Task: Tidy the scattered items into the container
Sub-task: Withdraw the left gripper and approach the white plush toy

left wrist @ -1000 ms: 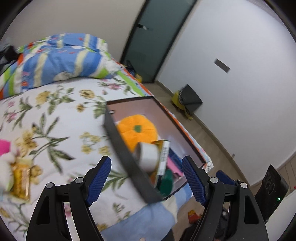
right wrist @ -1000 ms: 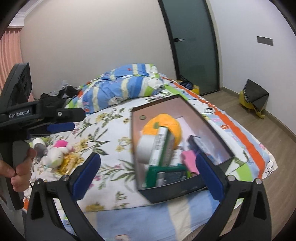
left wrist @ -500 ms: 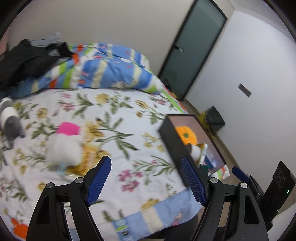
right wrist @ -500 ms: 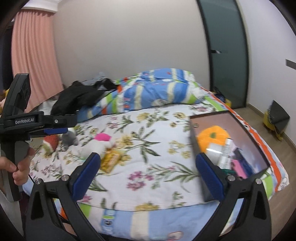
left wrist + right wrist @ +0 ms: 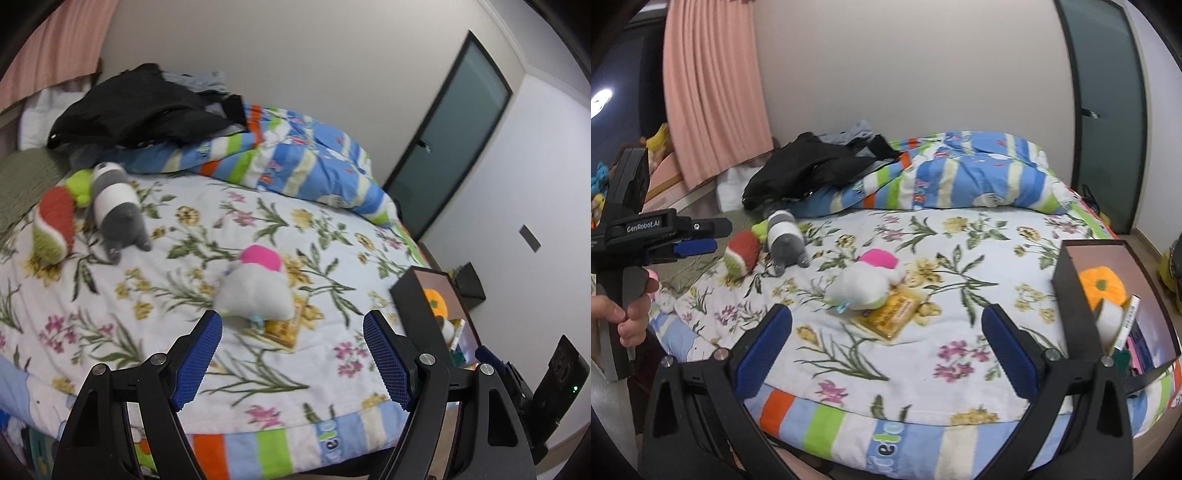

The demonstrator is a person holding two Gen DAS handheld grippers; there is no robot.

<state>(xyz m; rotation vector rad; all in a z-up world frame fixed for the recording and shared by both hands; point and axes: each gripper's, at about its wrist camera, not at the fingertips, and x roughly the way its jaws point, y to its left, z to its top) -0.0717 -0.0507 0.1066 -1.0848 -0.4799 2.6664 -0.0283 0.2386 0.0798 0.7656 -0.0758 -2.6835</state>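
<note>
Both grippers hang over the near edge of the bed [image 5: 960,258], and each is empty. The left gripper [image 5: 293,354] has its blue fingers [image 5: 195,358] spread apart with nothing between them; the right gripper [image 5: 886,343] stands just as wide. Ahead of them, mid-bed, a white plush with a pink cap [image 5: 868,280] lies on top of a yellow packet [image 5: 894,314]. Farther back sit a grey-and-white plush [image 5: 785,236] and a red-and-green plush [image 5: 740,254], close together. The dark container [image 5: 1071,295] rests at the bed's right edge, already holding an orange plush [image 5: 1102,286] and other things.
</note>
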